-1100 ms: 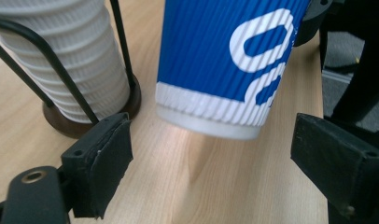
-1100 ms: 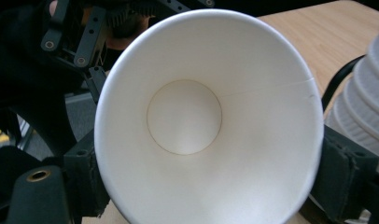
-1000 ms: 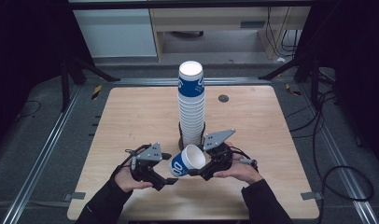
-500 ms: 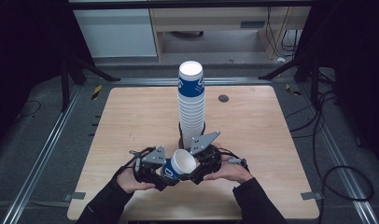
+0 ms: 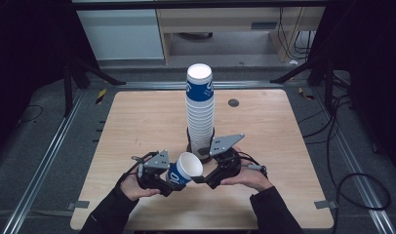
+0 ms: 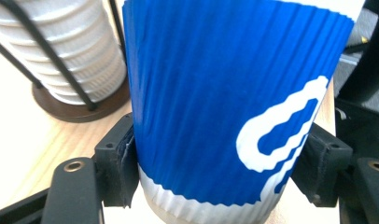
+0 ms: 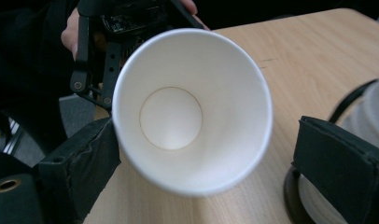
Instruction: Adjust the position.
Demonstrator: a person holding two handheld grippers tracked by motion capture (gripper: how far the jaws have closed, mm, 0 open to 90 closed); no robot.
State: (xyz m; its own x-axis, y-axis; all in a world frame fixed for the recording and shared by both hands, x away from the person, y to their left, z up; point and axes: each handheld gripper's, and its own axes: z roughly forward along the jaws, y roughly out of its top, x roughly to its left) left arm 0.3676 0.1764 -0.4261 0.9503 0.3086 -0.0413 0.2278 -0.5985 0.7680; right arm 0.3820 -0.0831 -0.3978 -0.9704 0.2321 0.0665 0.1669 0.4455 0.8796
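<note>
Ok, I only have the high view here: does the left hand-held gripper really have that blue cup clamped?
Observer: Yes. In the left gripper view, both pads of the left hand-held gripper press on the cup, low on its ribbed blue sleeve near the base.
Operator: And the other one, is it off the cup?
Observer: The right hand-held gripper has just been opening its jaws. In the right gripper view, one pad stands clear of the rim. The other sits right beside the cup wall, and I cannot tell whether it touches.
Operator: Anything inside the cup?
Observer: No, it is empty. Its mouth faces the right gripper's camera and the bare white bottom shows.
</note>
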